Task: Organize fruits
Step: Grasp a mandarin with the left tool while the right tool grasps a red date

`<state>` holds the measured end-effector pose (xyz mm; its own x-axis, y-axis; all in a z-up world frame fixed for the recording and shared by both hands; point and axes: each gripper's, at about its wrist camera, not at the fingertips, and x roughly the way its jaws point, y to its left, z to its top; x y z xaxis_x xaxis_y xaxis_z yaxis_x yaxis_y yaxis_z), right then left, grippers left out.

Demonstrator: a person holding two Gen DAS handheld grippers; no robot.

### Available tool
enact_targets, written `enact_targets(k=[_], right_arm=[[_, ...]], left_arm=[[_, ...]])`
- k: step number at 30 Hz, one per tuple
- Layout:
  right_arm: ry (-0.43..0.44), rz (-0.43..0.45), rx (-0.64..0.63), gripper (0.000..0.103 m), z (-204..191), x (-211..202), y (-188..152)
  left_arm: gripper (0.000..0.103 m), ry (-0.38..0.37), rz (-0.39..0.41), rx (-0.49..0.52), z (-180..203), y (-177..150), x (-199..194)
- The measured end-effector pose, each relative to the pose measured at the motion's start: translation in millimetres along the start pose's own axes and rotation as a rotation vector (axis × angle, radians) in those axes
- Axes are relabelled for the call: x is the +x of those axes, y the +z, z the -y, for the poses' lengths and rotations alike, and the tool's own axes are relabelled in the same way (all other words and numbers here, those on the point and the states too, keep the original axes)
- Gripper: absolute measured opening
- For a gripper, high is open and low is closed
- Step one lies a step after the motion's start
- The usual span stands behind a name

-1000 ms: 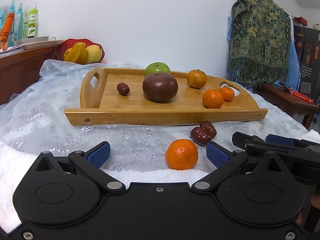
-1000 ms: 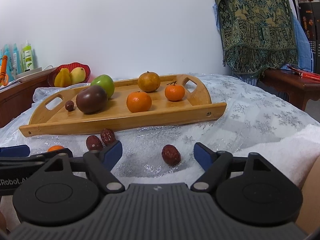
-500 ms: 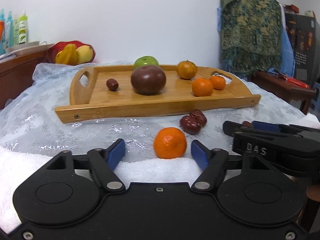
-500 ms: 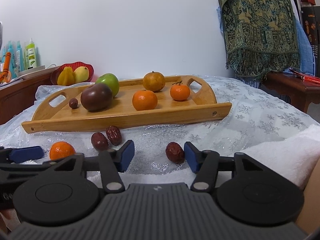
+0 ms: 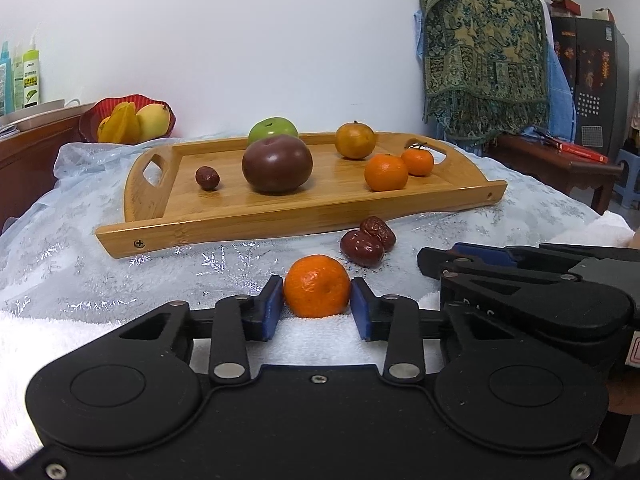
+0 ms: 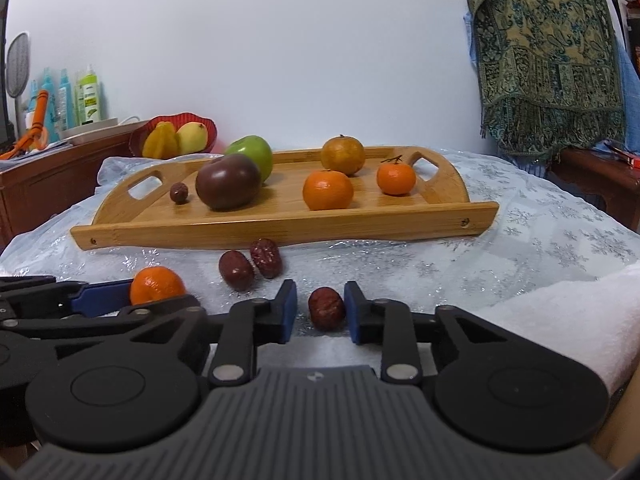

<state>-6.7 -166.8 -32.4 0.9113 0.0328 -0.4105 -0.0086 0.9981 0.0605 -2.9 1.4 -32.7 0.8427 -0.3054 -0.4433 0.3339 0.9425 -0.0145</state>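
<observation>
Our left gripper (image 5: 317,308) is closing, its blue pads touching both sides of a tangerine (image 5: 317,286) at the table's near edge. Behind, the wooden tray (image 5: 240,222) carries a date, a dark plum (image 5: 277,164), a green apple and three oranges. Our right gripper (image 6: 320,307) is closing around a red date (image 6: 327,309), a sliver of gap remaining. Bare cloth (image 6: 540,240) lies open rightward.
</observation>
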Motion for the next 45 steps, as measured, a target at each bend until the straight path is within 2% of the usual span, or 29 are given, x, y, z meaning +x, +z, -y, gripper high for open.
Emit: enact_targets(k=[17, 27, 36, 45], right_arm=[[0.030, 0.032, 0.021, 0.022, -1.1, -1.2, 3.8], [0.050, 0.062, 0.026, 0.022, -2.9, 1.0, 12.7], [0.075, 0.096, 0.016, 0.022, 0.2, 11.7, 39.8], [0.093, 0.137, 0.055, 0.022, 24.2, 32.0, 86.5]], left_arm=[[0.033, -0.019, 0.010, -0.069, -11.3, 5.9, -1.7], [0.033, 0.018, 0.040, -0.091, -20.5, 16.8, -3.5], [0.032, 0.048, 0.069, -0.097, -35.0, 37.2, 0.7], [0.032, 0.060, 0.146, -0.121, -65.0, 81.4, 16.6]])
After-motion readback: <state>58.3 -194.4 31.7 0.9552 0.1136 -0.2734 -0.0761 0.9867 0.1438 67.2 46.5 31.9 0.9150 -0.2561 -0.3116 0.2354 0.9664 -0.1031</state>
